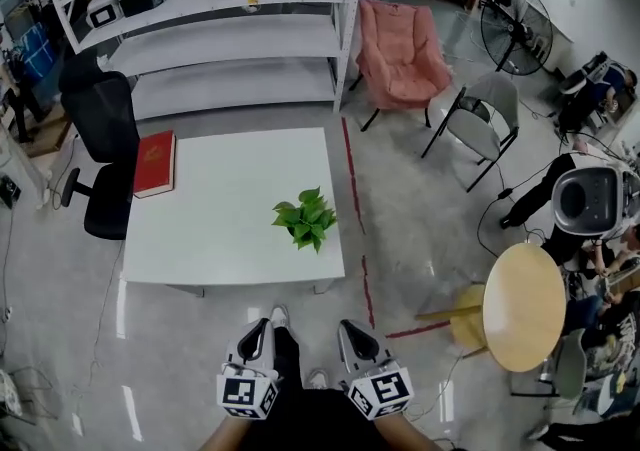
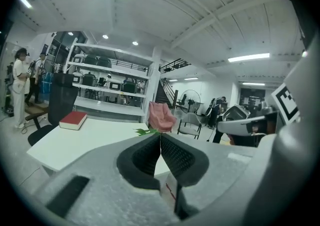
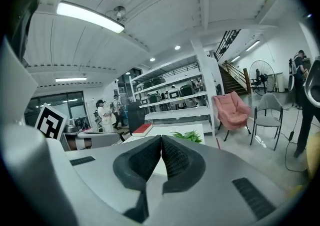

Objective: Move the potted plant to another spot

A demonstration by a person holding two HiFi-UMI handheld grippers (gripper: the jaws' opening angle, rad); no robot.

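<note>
**While both grippers are hanging shut and empty, the plant is sitting on the white table**

Since the head view is looking almost straight down, the potted plant (image 1: 305, 219) is showing only its leaves, so its upright axis is pointing at the camera and any tilt is hard to tell. The pot is hiding under the foliage. The plant is standing on the white table (image 1: 230, 229), near the right edge and toward the near right corner, well apart from the red book (image 1: 155, 163) lying at the far left edge.

The left gripper (image 1: 262, 329) and right gripper (image 1: 352, 329) are hovering side by side short of the table's near edge, touching nothing. In each gripper view the pads are meeting, with nothing between them. In both gripper views the jaws are cutting off the plant's lower part, leaving leaf tips only.

Most of the tabletop is lying bare around the plant. A black office chair (image 1: 100, 139) is crowding the left side, and a red floor line (image 1: 350, 174) is running just past the right edge.
</note>
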